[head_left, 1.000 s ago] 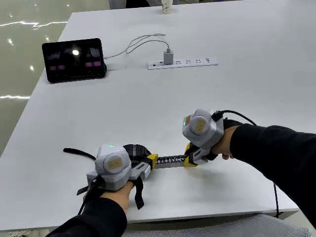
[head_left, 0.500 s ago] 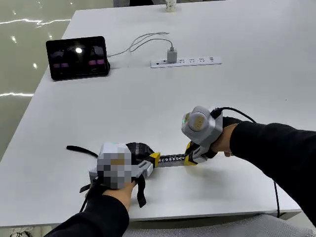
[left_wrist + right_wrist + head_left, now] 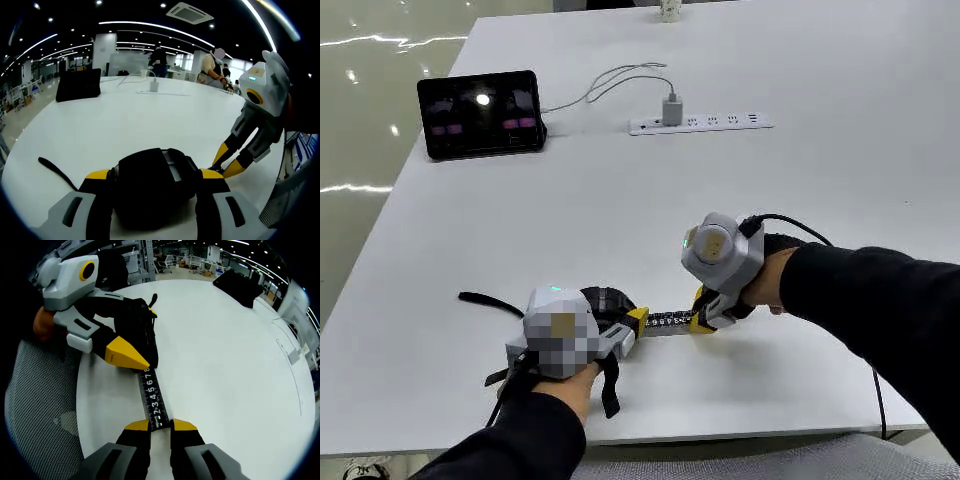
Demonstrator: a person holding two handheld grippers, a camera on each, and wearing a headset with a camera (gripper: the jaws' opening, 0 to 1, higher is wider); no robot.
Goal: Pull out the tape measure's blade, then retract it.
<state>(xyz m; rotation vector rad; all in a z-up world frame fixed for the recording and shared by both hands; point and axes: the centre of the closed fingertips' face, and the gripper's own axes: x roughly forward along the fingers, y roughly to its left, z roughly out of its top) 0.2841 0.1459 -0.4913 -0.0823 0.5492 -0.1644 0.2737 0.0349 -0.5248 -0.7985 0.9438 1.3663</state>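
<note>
Yellow-tipped fingers (image 3: 136, 426) of the right gripper (image 3: 160, 426) were pinched almost together on the free end of the dark, white-numbered blade (image 3: 151, 400). A short stretch of blade lay flat on the white table (image 3: 720, 200), running straight back to the black round tape measure (image 3: 142, 330). Left gripper (image 3: 156, 175) fingers (image 3: 97, 175) were spread wide around that tape measure, one on each side, clamping it against the table. In the head view both grippers sat near the table's front edge, left gripper (image 3: 625, 330) and right gripper (image 3: 700, 322) close together with the blade (image 3: 667, 322) bridging them. A thin black strap (image 3: 490, 302) trailed left from the tape measure (image 3: 605, 303). Far back stood a black rectangular tablet (image 3: 482, 113), and a white power strip (image 3: 700, 124) with a white charger (image 3: 672, 108) plugged in.
</note>
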